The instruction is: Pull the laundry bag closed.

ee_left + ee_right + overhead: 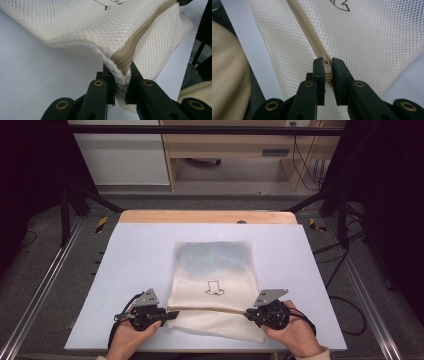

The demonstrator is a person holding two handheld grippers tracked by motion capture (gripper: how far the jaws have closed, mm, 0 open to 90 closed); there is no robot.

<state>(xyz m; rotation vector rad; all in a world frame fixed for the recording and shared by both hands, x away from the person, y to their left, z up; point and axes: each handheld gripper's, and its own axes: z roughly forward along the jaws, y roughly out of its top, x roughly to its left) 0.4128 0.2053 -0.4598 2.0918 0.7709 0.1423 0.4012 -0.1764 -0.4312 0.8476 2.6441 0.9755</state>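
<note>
On table, tongs (171,314) clamping mesh bag (212,270)

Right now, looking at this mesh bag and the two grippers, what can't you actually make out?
- Mesh bag contents: high view, weave shows a bluish blur.
- Printed drawing: too small in high view, cut off in both gripper views.
- Zipper pull: right gripper view, mostly hidden between the jaws.
- Bag's corner: left gripper view, pinched between the jaws.

Each black tool (172,314) has brass-ringed pivot holes, a grey three-cornered top plate and a trailing black cable.
</note>
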